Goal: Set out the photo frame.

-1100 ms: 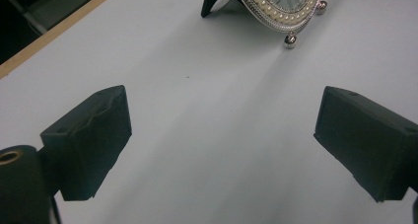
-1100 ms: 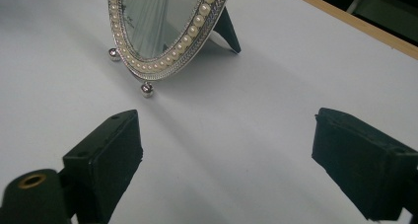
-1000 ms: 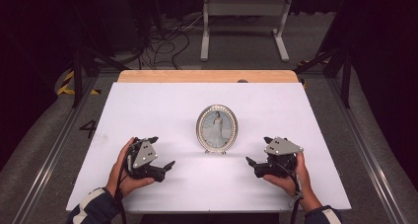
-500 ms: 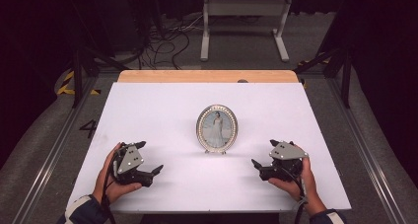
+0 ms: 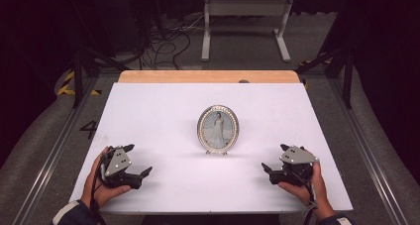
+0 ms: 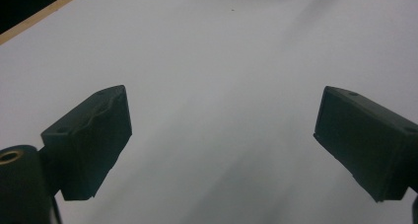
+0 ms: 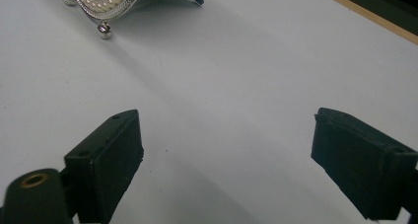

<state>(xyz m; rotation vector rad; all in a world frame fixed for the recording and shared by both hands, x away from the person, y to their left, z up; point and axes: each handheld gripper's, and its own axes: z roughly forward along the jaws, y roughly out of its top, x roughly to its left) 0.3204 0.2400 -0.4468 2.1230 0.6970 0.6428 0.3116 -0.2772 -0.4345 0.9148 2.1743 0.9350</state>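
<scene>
An oval silver picture frame (image 5: 218,129) with a beaded rim stands upright in the middle of the white table (image 5: 163,111), holding a photo of a figure in white. Its lower edge and ball feet (image 7: 104,30) appear at the top left of the right gripper view. My left gripper (image 5: 137,160) rests near the front left of the table, open, with only bare table between its jaws (image 6: 222,135). My right gripper (image 5: 275,158) sits near the front right, open as well, nothing held (image 7: 226,150). Both lie well apart from the frame.
A wooden strip (image 5: 208,76) runs along the table's far edge. Beyond it are a white metal stand (image 5: 245,22) and loose cables (image 5: 158,36) on the floor. Metal rails (image 5: 369,150) flank the table on both sides.
Both hands have drawn back and outward, away from the picture frame, the left one farther left and toward the front edge. The frame has stayed put.
</scene>
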